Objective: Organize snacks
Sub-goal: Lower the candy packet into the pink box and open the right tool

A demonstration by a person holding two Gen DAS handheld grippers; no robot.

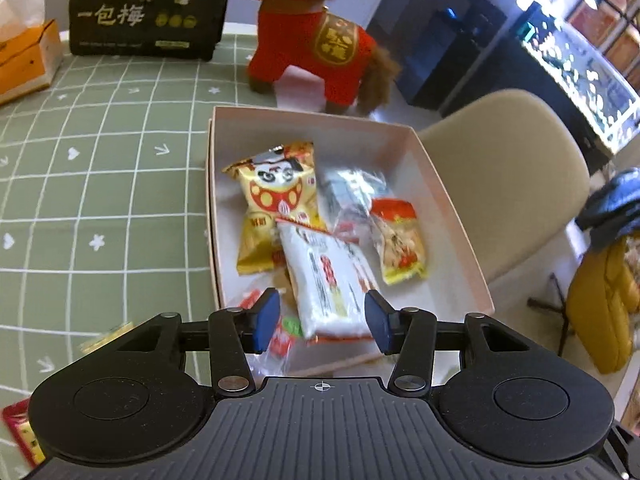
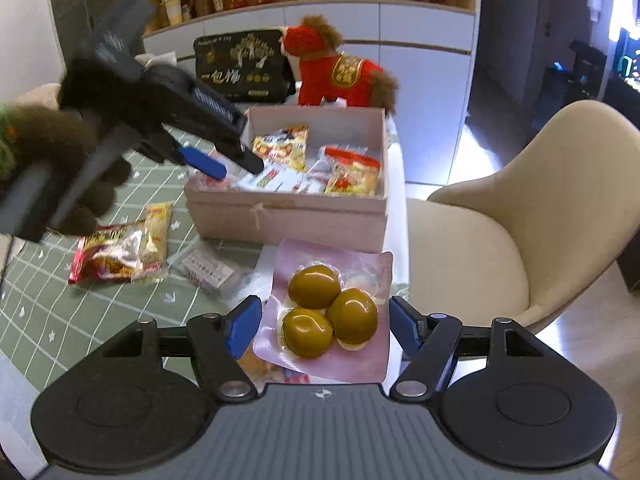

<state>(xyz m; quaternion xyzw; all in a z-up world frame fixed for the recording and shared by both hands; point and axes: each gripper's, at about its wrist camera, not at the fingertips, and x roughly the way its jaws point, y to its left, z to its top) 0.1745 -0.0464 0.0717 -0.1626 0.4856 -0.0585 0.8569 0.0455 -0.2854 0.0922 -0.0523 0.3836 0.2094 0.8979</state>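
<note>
Left wrist view showed the left tool [image 1: 322,320] spread wide and empty above the near end of the pink box [image 1: 452,200], at the tabletop's [image 1: 100,184] edge. A white packet [image 1: 332,280] lay directly below, between the blue pads, its long axis running away from the tool; a yellow panda packet [image 1: 276,204] sat beyond it.

Right wrist view showed the right tool [image 2: 324,326] also spread and holding nothing, with a pink pouch of three olive-brown eggs [image 2: 332,312] lying between its fingers, just short of the box, long axis pointing boxward. This tool looked nearer that pouch. Loose red and yellow packets [image 2: 120,252] lay to the left.
</note>
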